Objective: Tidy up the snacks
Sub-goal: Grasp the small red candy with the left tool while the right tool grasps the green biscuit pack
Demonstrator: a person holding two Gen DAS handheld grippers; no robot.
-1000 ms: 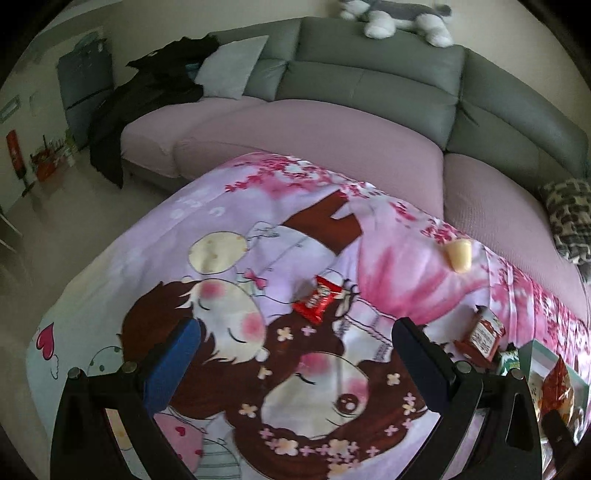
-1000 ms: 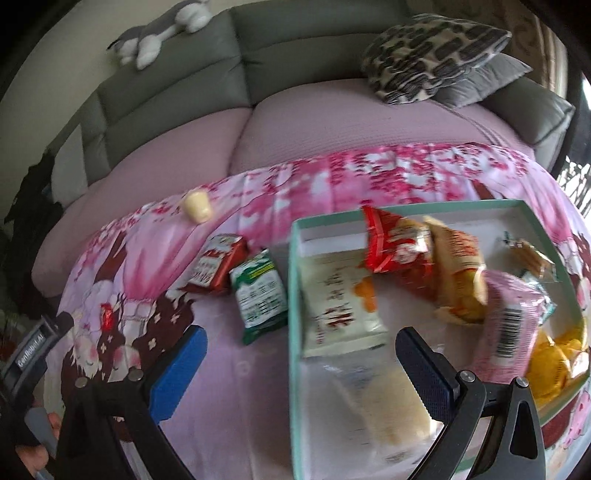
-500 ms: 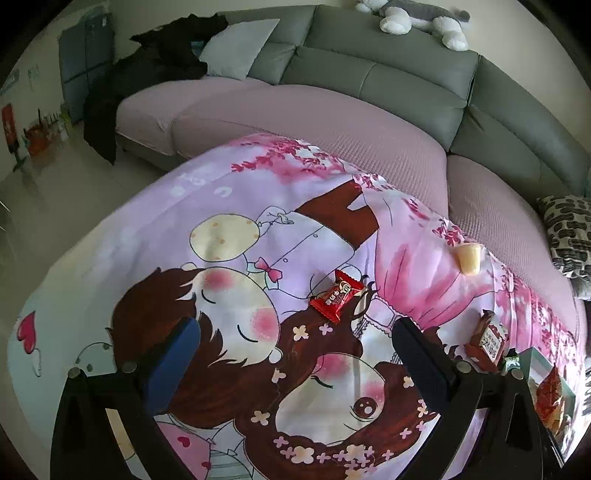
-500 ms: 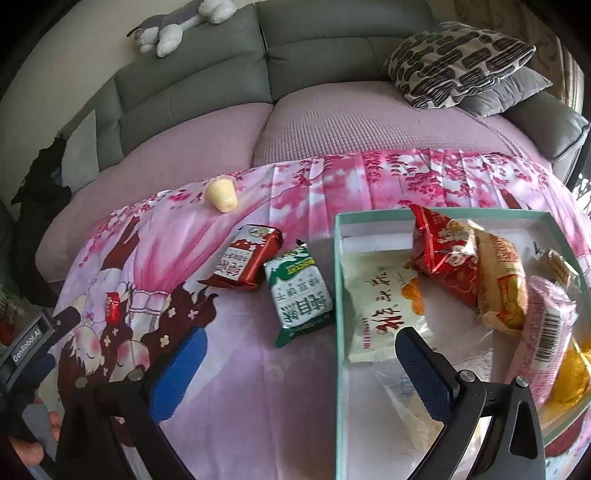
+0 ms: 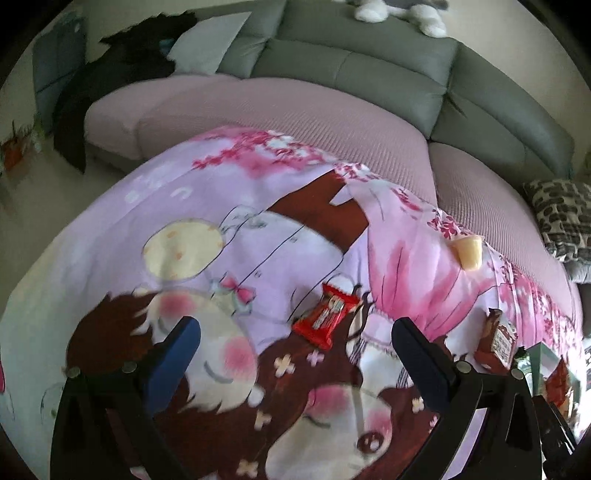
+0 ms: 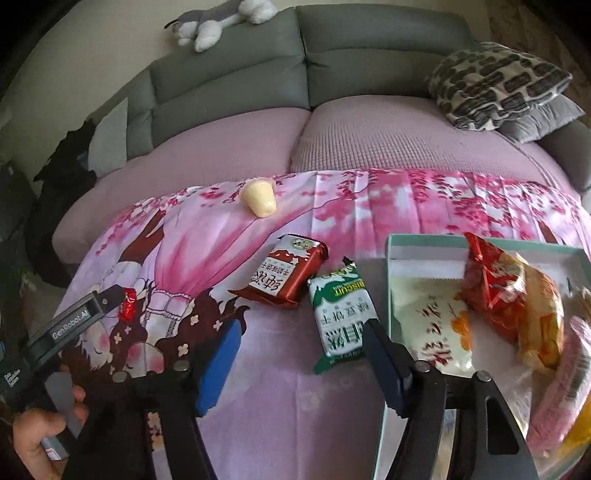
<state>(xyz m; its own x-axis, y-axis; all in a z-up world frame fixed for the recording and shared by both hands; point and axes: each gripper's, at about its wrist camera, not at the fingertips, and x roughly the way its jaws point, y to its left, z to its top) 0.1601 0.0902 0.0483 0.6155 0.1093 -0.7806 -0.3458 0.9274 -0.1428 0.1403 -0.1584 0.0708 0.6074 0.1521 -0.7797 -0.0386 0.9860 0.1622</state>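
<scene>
4 loose snacks (image 6: 341, 314), 1 box (image 6: 480, 242), 2 hand-held grippers (image 6: 303, 354), 1 sofa (image 6: 332, 92), 1 plush toy (image 6: 221, 18)

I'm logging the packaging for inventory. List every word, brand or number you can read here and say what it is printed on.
"GenRobot.AI": on the body of the left tongs, seen from the right wrist.
"BISCUIT": upside down on the green packet; its large Chinese characters are too distorted to transcribe.
Red-brown packet: Chinese characters, not legible.
White packet in the teal box: red characters, illegible.
Small red candy wrapper: print blurred.
</scene>
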